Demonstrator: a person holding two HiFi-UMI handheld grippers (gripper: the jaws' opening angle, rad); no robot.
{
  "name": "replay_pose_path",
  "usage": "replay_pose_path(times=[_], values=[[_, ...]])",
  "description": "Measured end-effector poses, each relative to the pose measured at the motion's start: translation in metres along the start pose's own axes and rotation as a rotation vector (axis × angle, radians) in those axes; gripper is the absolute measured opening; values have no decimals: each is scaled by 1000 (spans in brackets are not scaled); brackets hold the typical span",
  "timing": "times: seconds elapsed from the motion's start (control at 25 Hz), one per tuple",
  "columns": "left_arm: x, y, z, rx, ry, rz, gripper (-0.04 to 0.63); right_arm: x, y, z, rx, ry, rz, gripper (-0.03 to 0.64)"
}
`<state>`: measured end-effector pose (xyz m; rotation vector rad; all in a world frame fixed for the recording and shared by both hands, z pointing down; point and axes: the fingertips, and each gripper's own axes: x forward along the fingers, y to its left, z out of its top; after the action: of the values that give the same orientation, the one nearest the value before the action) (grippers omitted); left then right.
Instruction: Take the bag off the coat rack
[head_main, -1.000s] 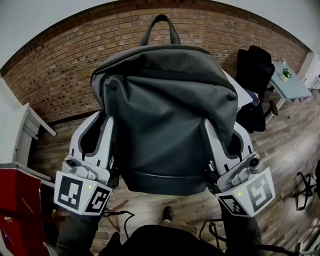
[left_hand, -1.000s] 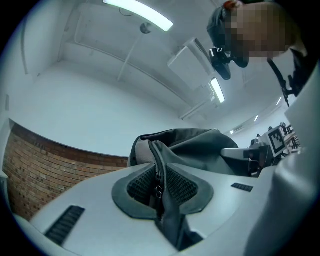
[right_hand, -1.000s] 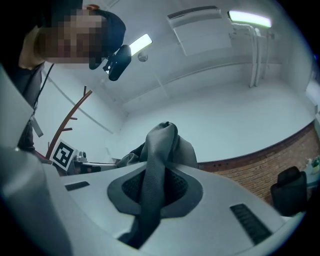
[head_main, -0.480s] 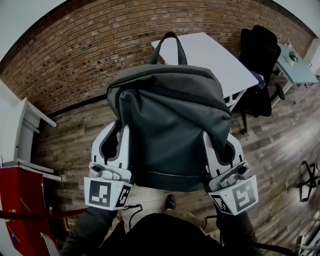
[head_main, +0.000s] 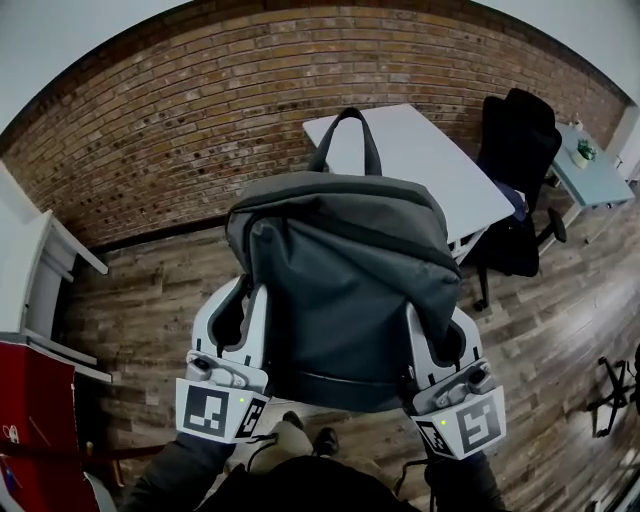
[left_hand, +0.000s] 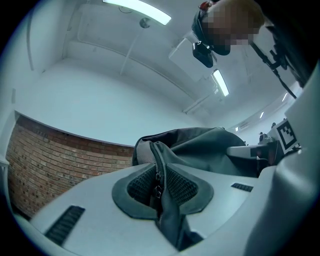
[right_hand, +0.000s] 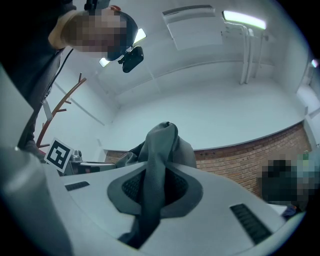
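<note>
Fabric this soft offers no firm edge, so the bag (head_main: 350, 290) will likely sag and swing rather than keep its shape. It looks light and part-empty, and a thin pinched fold could slip, so the side seams or the top handle (head_main: 345, 140) seem the surest holds. The left tool (left_hand: 159, 186) is pinching a fold of the bag's side, with a zip (left_hand: 158, 181) running between its pads. The right tool (right_hand: 154, 192) is clamped almost closed on a plain fold of the opposite side. The bag hangs between the two tools, clear of the coat rack (right_hand: 56, 107), which stands well off to the right tool's left. It is dark grey and matte, its top slumped in creases, with the black loop handle standing up beyond both tools.
</note>
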<state>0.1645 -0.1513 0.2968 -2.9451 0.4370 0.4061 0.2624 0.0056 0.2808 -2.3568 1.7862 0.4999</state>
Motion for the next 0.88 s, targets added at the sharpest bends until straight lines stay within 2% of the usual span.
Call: replay_pose_path(times=[0.2,0.36,0.6,0.88], values=[[24,12,-13,-14,17,6,75,32,-9,1,13,-7,22,32],[46,26,-25,-25,19,2,75,54,-20,-16,26,8,15,32],[93,61,-44,-51,31,-14,75,109,-38,-24,1,-23,-23,32],[145,82,-55,-68,18,-61,75,146,-67,-48,-15,13,-62,32]])
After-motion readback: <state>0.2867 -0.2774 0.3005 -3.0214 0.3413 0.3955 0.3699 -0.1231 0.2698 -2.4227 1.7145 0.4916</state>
